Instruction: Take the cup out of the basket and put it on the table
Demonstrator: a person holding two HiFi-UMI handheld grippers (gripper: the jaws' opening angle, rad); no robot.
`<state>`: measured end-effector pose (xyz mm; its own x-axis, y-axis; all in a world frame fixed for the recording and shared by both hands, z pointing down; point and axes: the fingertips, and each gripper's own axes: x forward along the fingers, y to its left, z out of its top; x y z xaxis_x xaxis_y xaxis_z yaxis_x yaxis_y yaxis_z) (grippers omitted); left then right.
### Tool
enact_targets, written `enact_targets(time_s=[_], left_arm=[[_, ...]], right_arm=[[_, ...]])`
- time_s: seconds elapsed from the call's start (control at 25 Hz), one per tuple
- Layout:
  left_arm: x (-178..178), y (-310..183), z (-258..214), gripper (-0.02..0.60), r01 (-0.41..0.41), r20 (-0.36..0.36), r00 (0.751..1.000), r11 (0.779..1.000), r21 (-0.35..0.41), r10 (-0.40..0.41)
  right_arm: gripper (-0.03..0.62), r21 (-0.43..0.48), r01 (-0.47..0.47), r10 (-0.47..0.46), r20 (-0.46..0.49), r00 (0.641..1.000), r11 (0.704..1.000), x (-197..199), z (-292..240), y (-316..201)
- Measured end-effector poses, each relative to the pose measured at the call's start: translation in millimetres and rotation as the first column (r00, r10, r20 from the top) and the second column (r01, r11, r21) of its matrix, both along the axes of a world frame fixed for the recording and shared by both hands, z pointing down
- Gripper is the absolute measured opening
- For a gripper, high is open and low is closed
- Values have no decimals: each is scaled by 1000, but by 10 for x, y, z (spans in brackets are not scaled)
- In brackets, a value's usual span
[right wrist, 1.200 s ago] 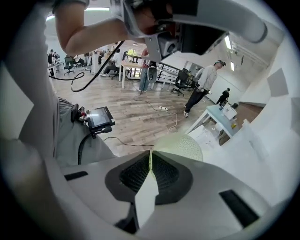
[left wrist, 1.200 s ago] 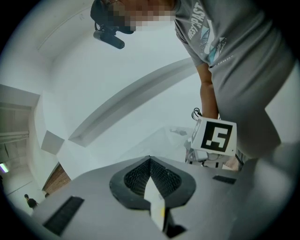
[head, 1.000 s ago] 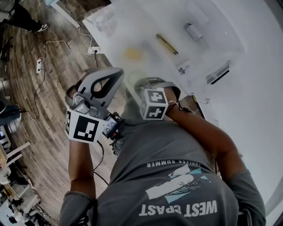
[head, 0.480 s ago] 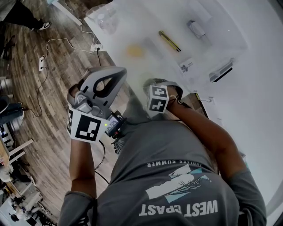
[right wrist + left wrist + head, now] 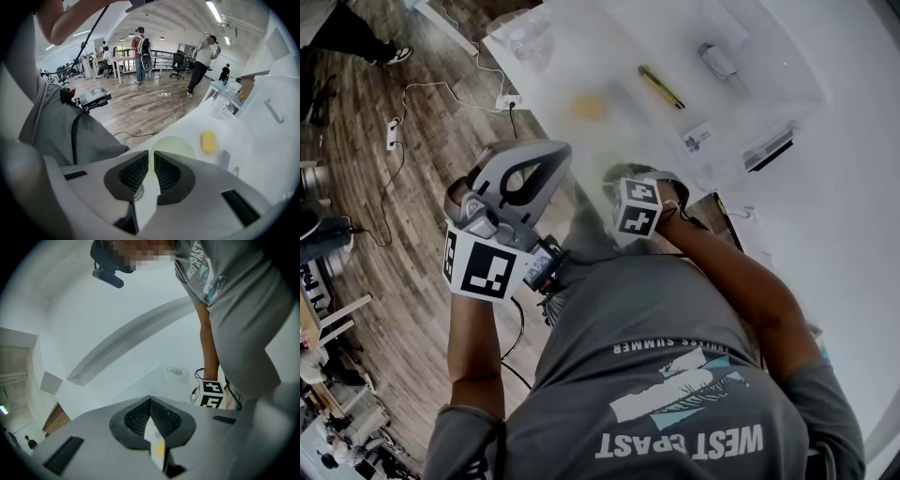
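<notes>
The pale green round cup (image 5: 172, 144) sits on the white bench (image 5: 192, 123), close to its near edge. A small yellow oblong object (image 5: 208, 141) lies a little farther in, apart from the cup. The right tongs (image 5: 152, 155) reach down to the cup's near side and their jaws are opening. A slim gap shows between the pads, and what looks like the cup's rim stands in it, no longer pinched. The left tongs (image 5: 150, 400) are clenched with nothing between them. They are held up beside the person's grey T-shirt (image 5: 675, 356), off the bench and above the wooden floor (image 5: 384, 234).
</notes>
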<state>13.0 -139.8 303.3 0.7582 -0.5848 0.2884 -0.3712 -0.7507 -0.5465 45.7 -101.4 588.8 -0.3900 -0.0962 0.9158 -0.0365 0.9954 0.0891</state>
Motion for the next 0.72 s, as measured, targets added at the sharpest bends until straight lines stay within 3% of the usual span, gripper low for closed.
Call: enact_targets(time_s=[0.16,0.32,0.52,0.72], left_arm=[[12,45,-57,8,4,-11,1000,1000,22,-4],[28,147,-105,8,2,-4,1000,1000,28,-2],[100,294,-173,8,-16,19,1000,999,42,15],[212,403,-273,8,-40,29,999,997,67,38]], right_arm=[[44,24,-43,41,71,997,999,-25,-249,-36],[44,45,-118,106,213,971,992,-82,-737,-78],[20,81,-139,85,468,880,987,-226,-1652,21],[12,248,-123,-55,608,792,961,-203,-2510,175]])
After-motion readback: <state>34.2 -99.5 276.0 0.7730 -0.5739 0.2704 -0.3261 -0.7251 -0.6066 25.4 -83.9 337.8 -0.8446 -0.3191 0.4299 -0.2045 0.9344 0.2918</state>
